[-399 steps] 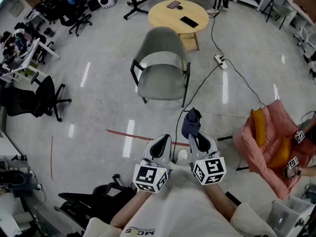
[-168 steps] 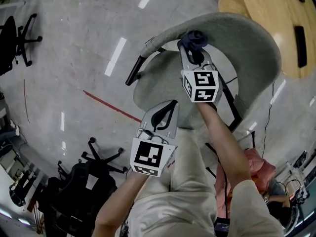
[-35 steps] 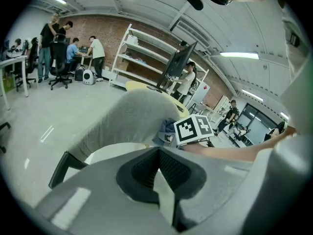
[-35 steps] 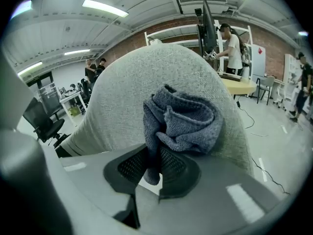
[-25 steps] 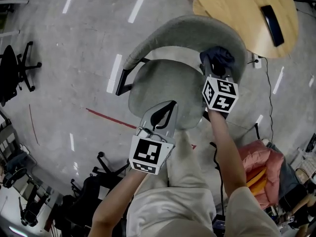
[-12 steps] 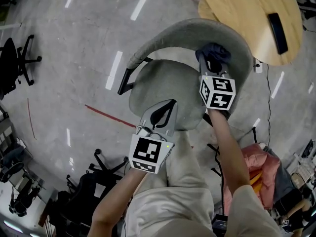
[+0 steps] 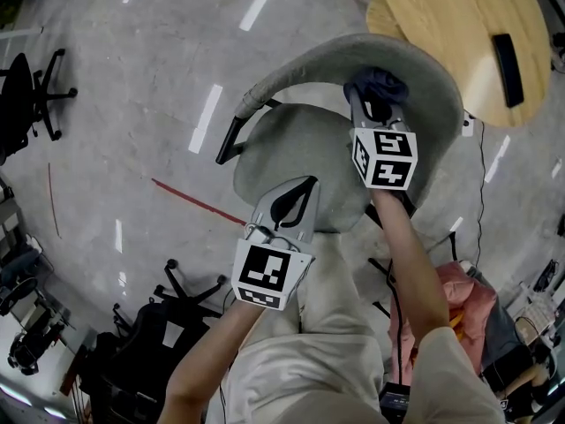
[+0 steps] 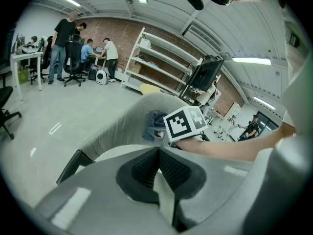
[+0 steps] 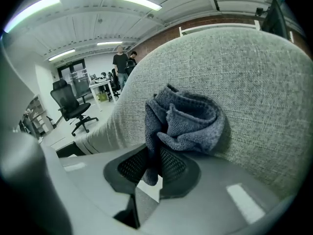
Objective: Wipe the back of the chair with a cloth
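Two grippers: the right gripper [image 9: 151,166] has its jaws clamped on the cloth [image 9: 188,124], bunched against the chair back [image 9: 259,87]; the left gripper [image 8: 159,169] has jaws together, empty. Soft, light stuff, I'd guess, best pinched by a thick fold.

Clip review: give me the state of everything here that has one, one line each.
chair: upright on the floor.
cloth: bunched up, pressed against the inner face of the chair's back.
right claw: shut on the cloth.
left claw: shut, nothing between its jaws, held over the seat's front edge.
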The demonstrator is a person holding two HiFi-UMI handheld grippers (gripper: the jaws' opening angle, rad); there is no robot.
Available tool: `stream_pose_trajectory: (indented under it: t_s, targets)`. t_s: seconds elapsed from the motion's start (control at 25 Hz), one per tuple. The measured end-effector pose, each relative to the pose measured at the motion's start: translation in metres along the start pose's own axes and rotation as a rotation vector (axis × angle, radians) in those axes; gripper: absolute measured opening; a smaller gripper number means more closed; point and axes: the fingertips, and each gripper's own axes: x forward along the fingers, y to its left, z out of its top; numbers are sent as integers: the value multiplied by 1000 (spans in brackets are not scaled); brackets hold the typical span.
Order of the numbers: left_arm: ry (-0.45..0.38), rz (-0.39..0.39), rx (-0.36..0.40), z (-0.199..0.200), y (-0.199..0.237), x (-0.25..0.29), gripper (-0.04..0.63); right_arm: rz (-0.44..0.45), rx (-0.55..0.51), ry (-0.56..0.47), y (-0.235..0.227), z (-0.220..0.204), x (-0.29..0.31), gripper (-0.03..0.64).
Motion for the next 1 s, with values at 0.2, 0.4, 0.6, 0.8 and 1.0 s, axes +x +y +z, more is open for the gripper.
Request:
stream_pose_trajectory:
  t_s: [0.2, 0.4, 0.6, 0.8, 1.0]
  targets:
    - [-7, 12, -15, -2, 6, -2, 1, 18, -26, 4, 10, 2, 7, 80]
    - [-17, 27, -33, -4, 14, -5, 1, 27, -41, 9, 18, 3, 14, 80]
    - [-21, 45, -49, -9, 23, -9, 1, 35, -53, 12, 26, 3, 21, 80]
    - [-25, 59, -60, -12, 28, -17, 1, 52, -67, 19, 39, 4, 28, 78]
    - [-37, 75, -75, -14, 35, -25, 1, 69, -88, 23, 55, 5, 35, 80]
